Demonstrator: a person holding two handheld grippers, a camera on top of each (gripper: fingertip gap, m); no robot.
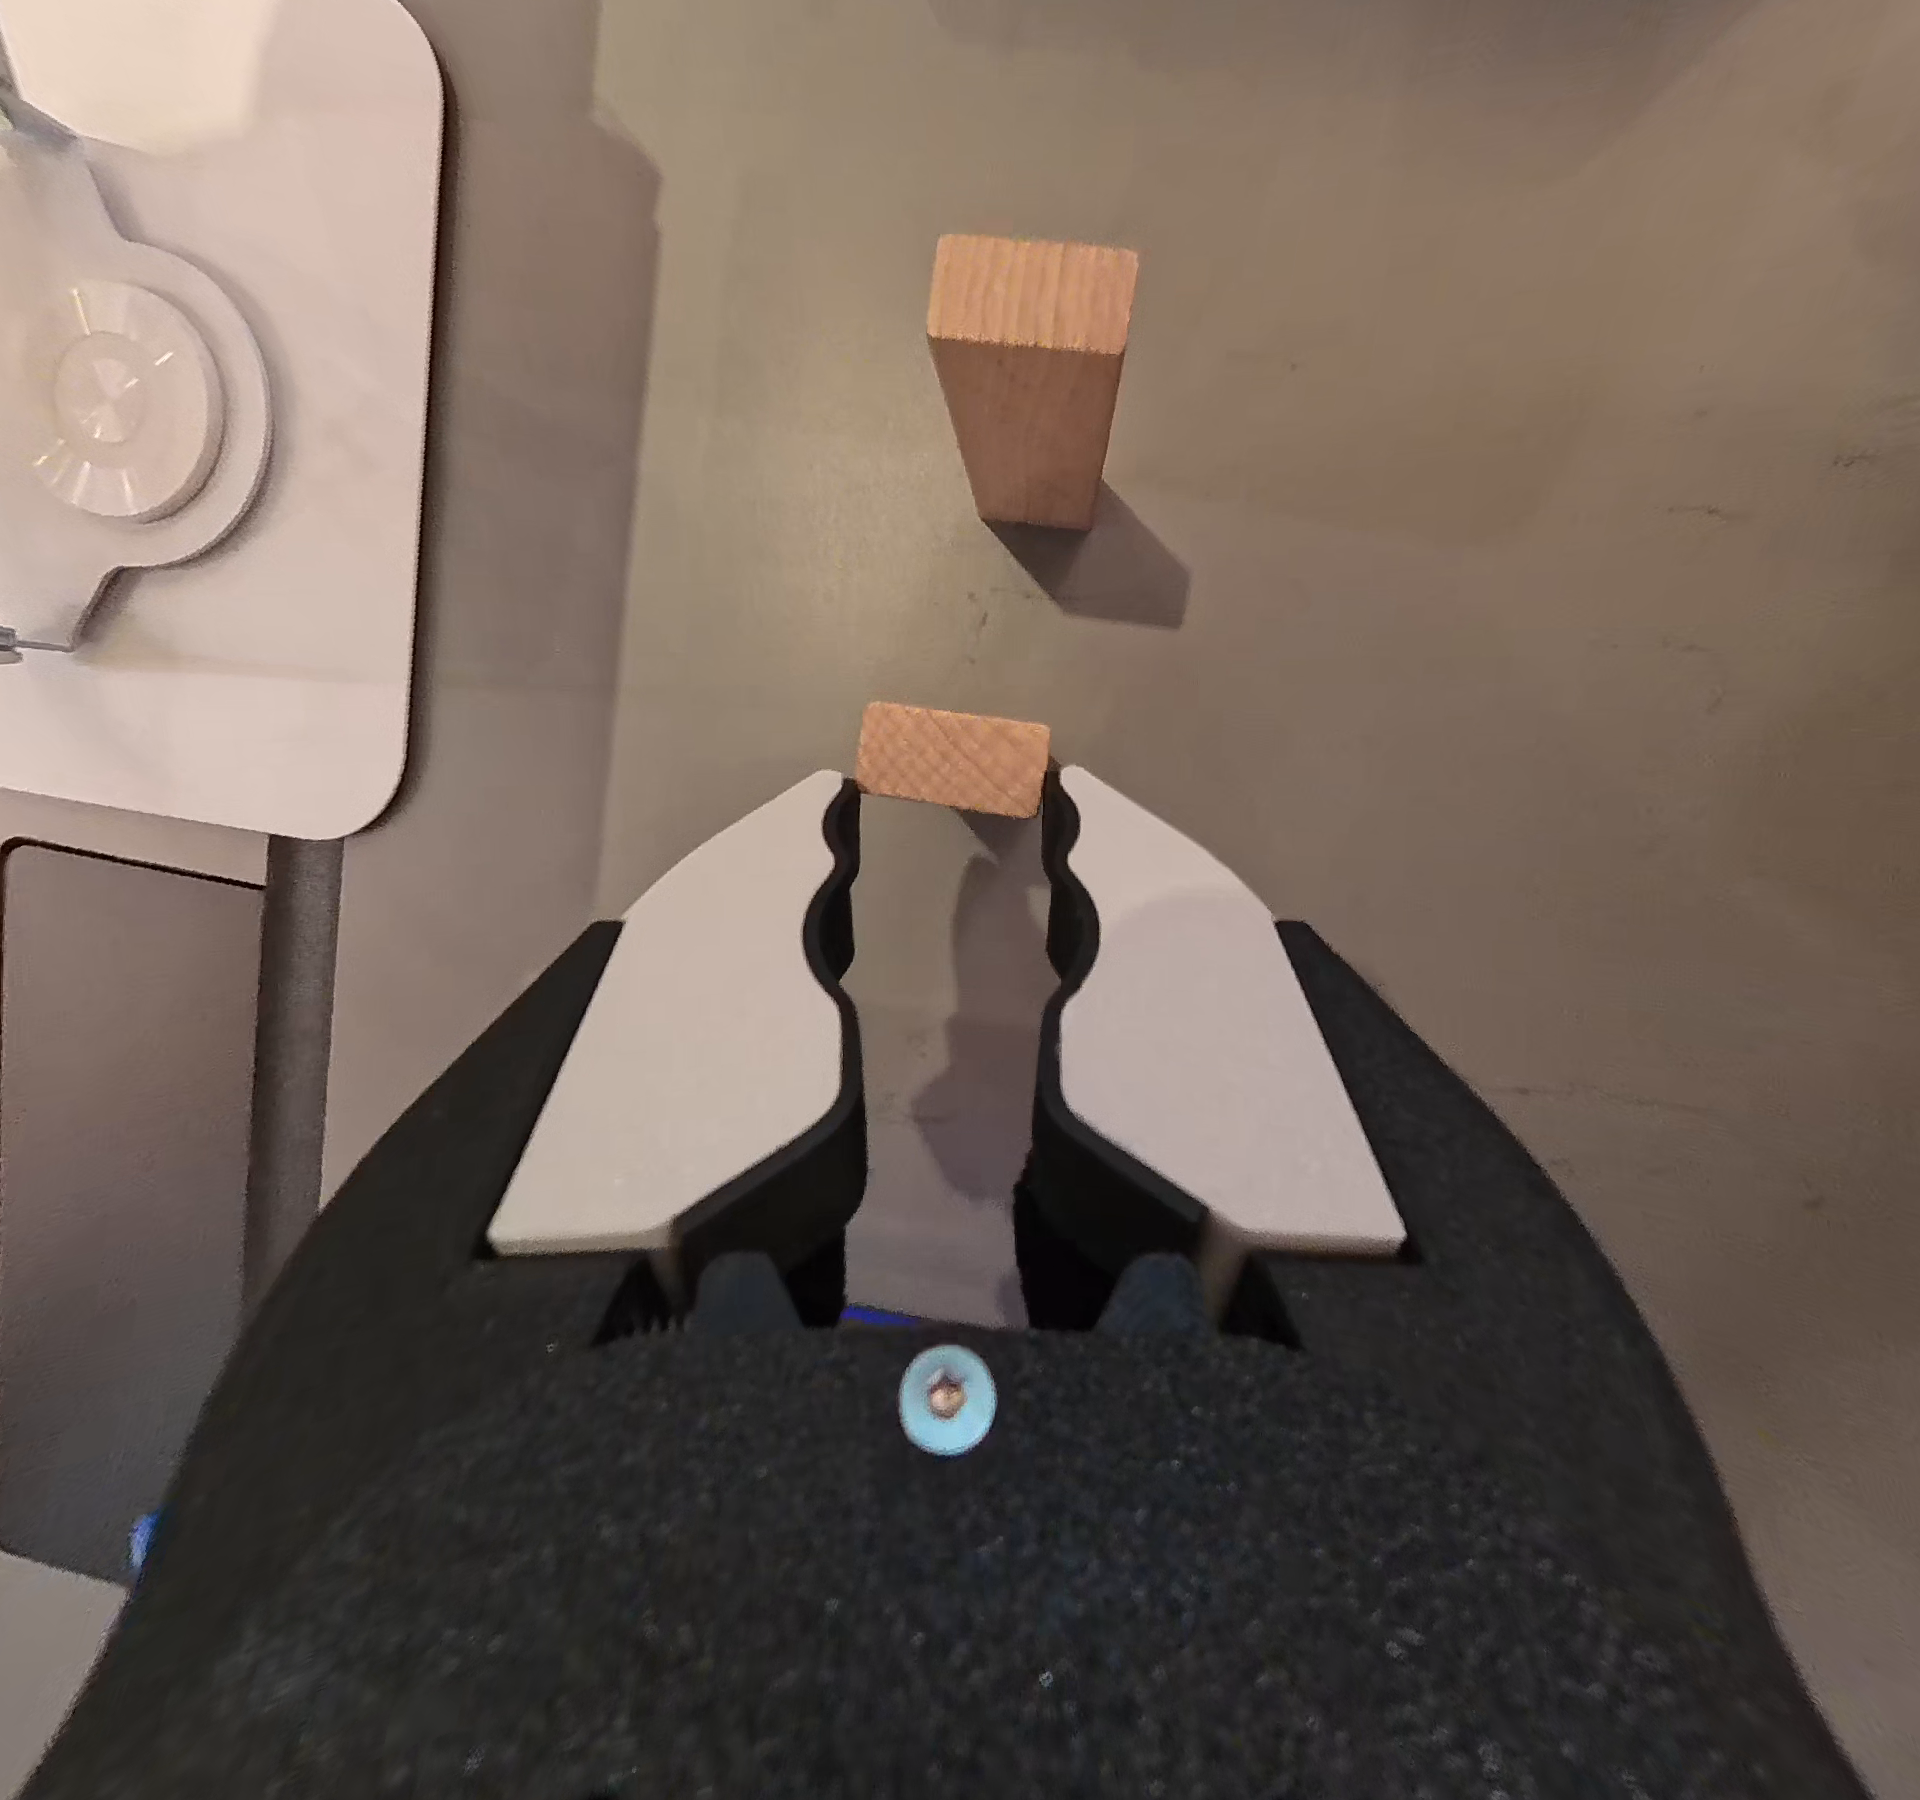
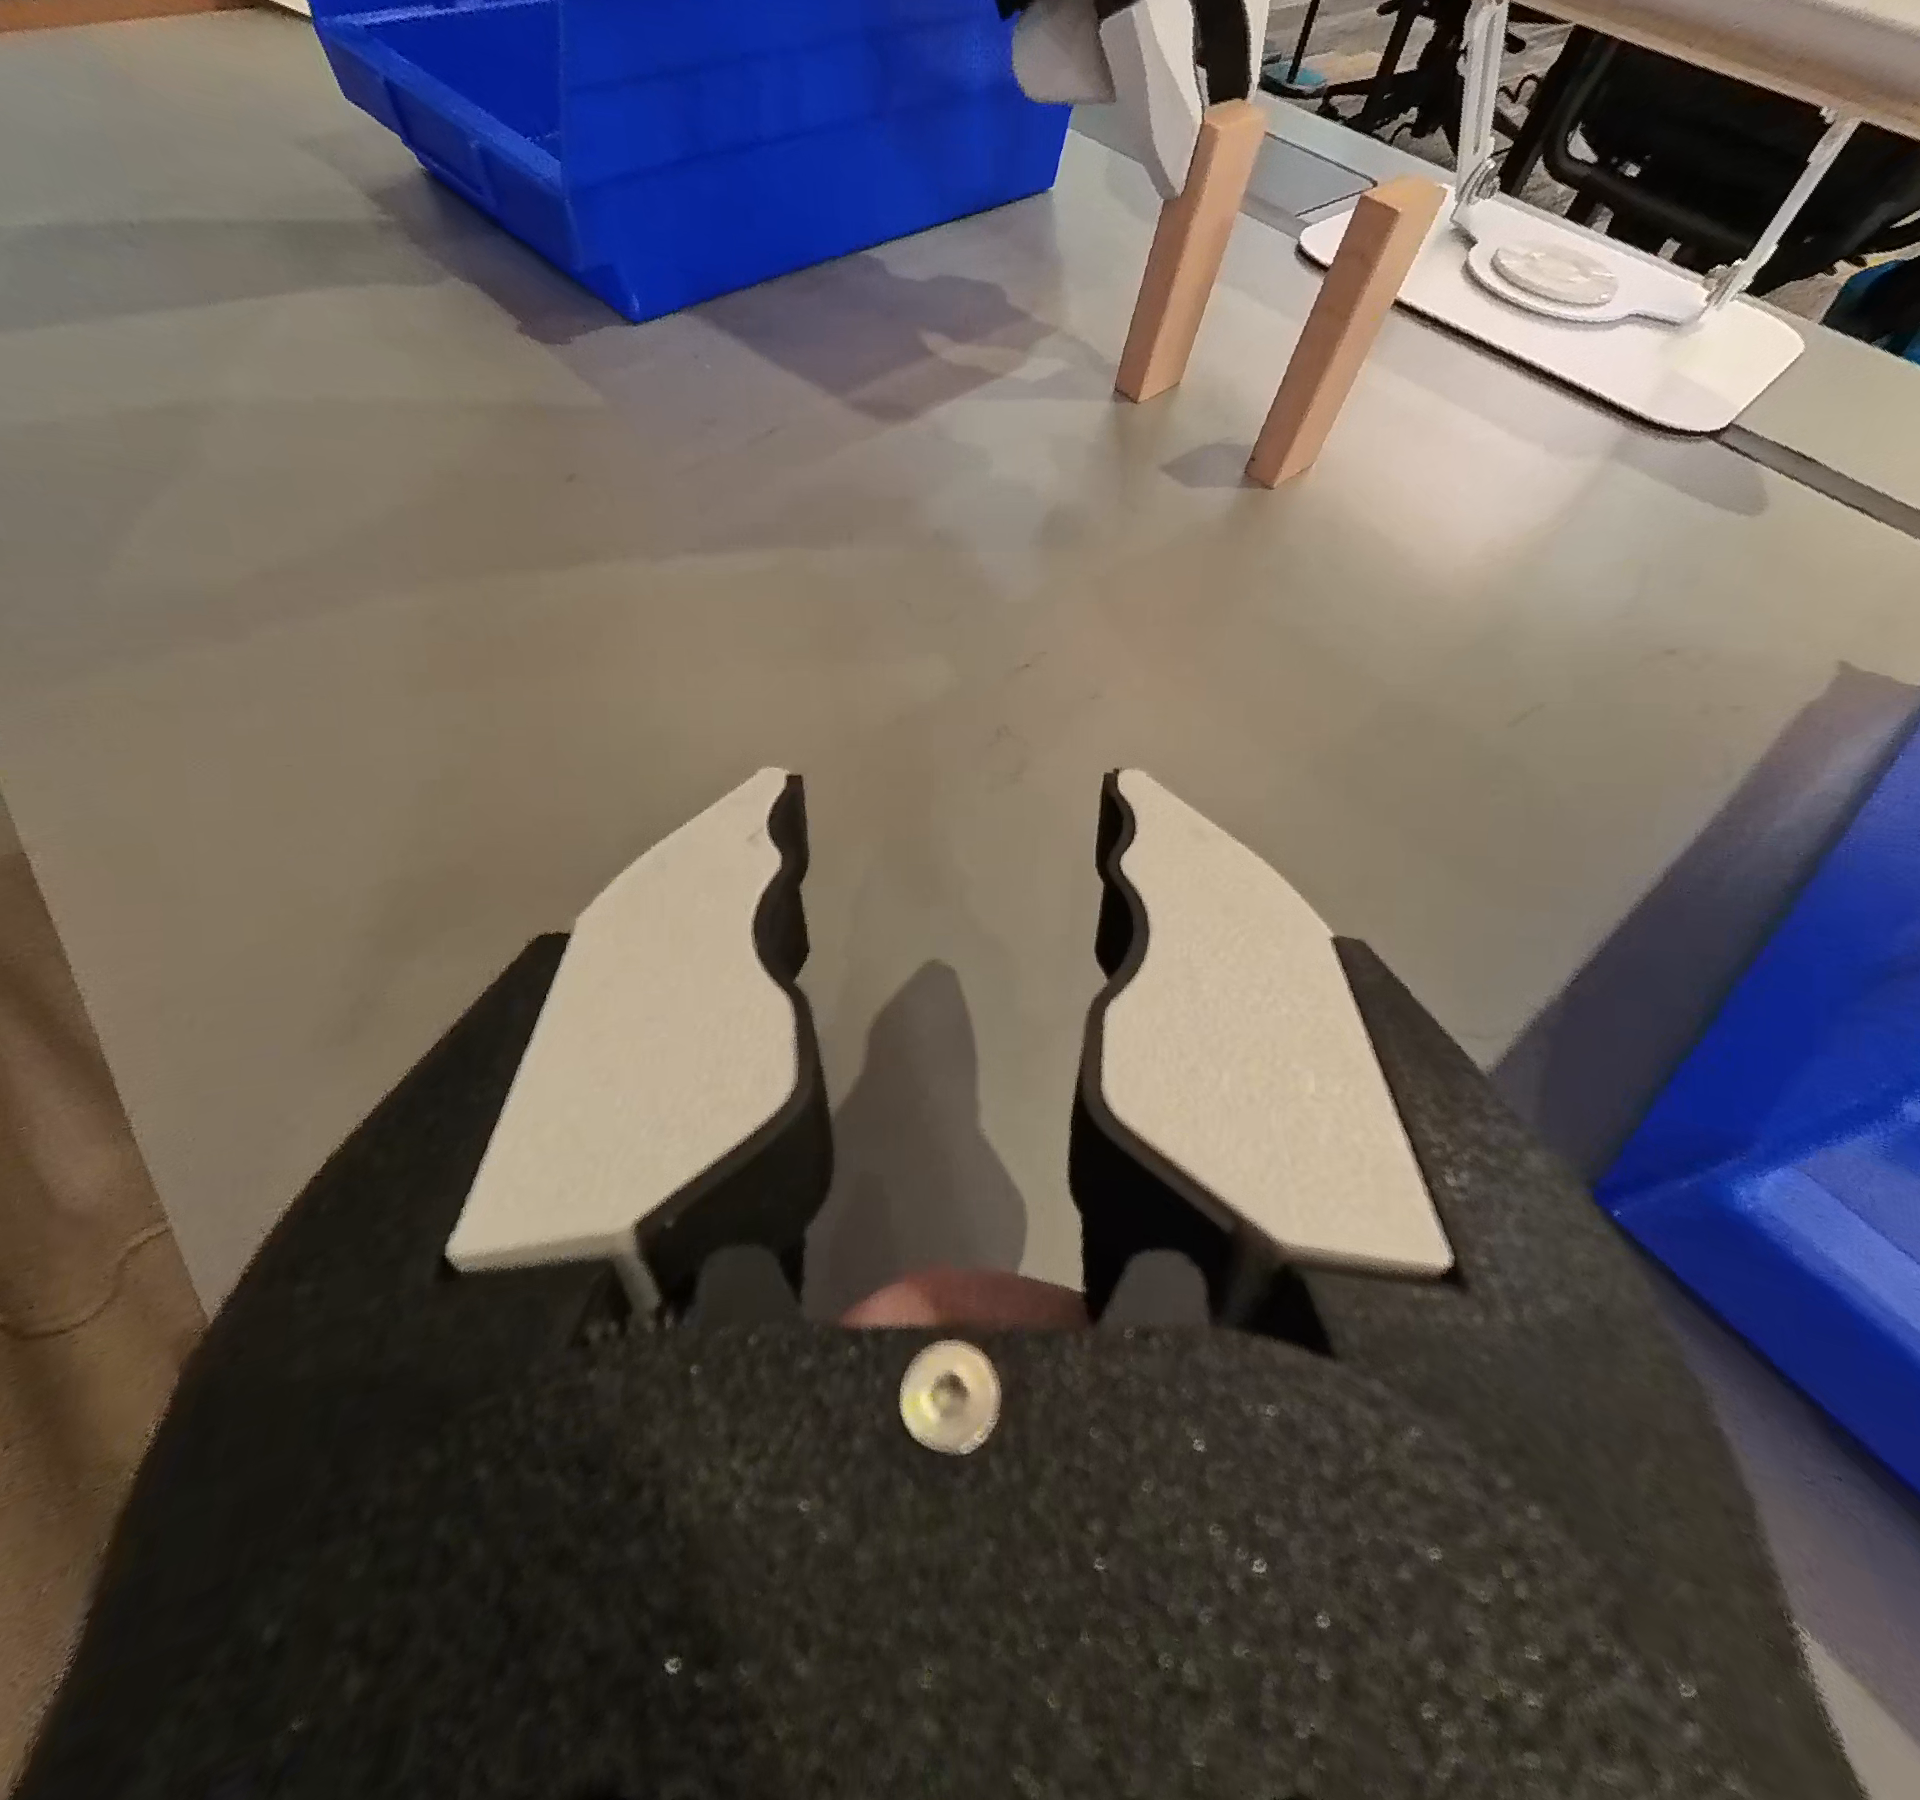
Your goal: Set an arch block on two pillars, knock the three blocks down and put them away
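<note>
Two plain wooden pillars stand upright on the grey table. In the left wrist view I look down on them: my left gripper [image 1: 951, 786] is shut on the top of the near pillar [image 1: 953, 758], with a fingertip against each side. The second pillar [image 1: 1029, 379] stands free just beyond it. In the right wrist view the held pillar [image 2: 1184, 275] and the free pillar [image 2: 1335, 337] stand side by side at the far right, with the left gripper [image 2: 1195, 124] above. My right gripper [image 2: 951, 794] is open and empty, over bare table well short of them. No arch block is in view.
A blue bin [image 2: 675, 88] stands at the back left of the pillars. Another blue bin [image 2: 1787, 1127] sits at the right edge near my right gripper. A white stand base [image 2: 1621, 337] lies behind the pillars and shows at the left of the left wrist view [image 1: 260, 400].
</note>
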